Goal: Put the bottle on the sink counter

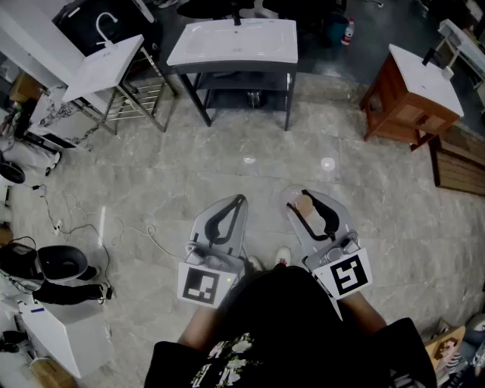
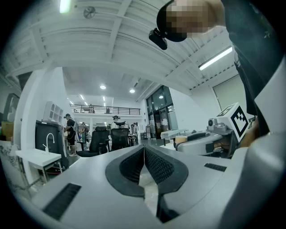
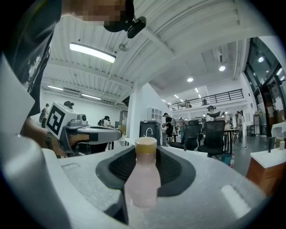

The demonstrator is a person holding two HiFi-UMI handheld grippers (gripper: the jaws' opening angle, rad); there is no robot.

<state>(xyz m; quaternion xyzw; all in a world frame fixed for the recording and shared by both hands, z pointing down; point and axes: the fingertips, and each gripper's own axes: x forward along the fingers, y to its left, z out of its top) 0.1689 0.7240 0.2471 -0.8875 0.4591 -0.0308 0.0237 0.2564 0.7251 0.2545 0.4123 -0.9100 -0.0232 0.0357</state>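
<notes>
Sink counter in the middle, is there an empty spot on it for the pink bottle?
Yes, it looks so. The sink counter shows nothing on top but its faucet at the back; the rest of its white top looks bare. The floor before it is open too. It is crowded at the left, with cables and gear near the tilted sink.

Operator's rig: left tool (image 1: 239, 201) and right tool (image 1: 305, 198), grey shells, black pads, black-and-white marker cubes (image 1: 202, 284); black shirt (image 1: 292, 322), white print (image 1: 227, 352) at 7 o'clock.
</notes>
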